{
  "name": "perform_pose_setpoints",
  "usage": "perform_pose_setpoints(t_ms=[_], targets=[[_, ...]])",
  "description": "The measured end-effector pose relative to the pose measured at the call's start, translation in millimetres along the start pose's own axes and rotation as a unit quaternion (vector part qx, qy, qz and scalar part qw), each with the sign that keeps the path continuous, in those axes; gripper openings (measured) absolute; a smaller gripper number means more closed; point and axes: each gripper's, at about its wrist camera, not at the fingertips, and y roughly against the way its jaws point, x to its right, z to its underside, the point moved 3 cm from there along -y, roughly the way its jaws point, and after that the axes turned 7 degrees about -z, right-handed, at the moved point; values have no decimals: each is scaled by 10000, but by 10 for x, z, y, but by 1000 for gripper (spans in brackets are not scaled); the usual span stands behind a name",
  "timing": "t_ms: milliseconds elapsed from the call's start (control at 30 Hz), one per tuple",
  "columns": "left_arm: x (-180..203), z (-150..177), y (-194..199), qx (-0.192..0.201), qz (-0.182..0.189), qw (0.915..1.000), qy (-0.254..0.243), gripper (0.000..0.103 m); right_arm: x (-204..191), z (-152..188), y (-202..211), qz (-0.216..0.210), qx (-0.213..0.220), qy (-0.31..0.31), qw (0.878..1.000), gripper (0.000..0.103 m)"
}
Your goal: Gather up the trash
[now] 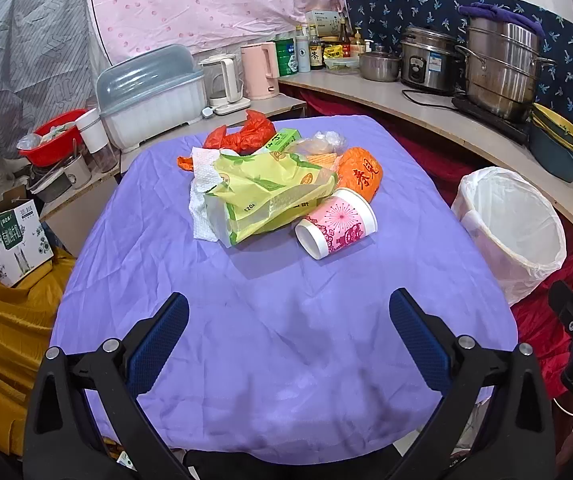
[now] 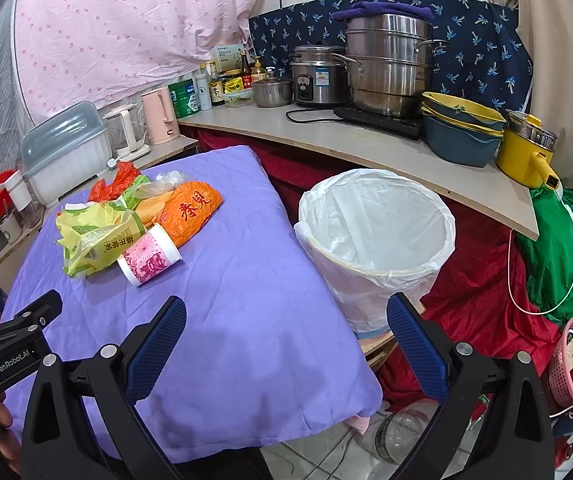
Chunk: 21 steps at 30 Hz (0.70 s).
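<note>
The left gripper point(image 1: 288, 322) hangs over the near part of the purple-clothed tabletop point(image 1: 246, 280), its blue-padded jaws spread wide and holding nothing; straight ahead of those jaws, well apart from them, lies the heap of trash; at its left a crumpled white paper towel point(image 1: 202, 184), then a yellow-green plastic bag point(image 1: 266, 196) draped over the middle, with a red-orange plastic bag point(image 1: 246, 132) and a small green carton point(image 1: 282, 140) behind it; a pink-and-white paper cup point(image 1: 336, 222) lies on its side at the front, touching the yellow-green bag, and a bright orange plastic bag with red characters point(image 1: 360, 174) sits just behind the cup; off to the right of the jaws, beside the tabletop's edge, stands a round bin lined with a white plastic bag point(image 1: 512, 232); the right gripper point(image 2: 286, 320) is likewise released and empty, its jaws apart, the heap ahead and to the left, the bin ahead and just right of centre.
</note>
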Motion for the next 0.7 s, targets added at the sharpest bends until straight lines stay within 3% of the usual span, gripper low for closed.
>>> perform_pose_setpoints(t_ms=[300,700], targets=[[-4,-18,54,231,-15,9997,15,96,16,-52,55,2,3,16,10000,96],[-6,4,-34,61,-128,9999,-9,96,-23,-67,68,-10,13,9,10000,96]])
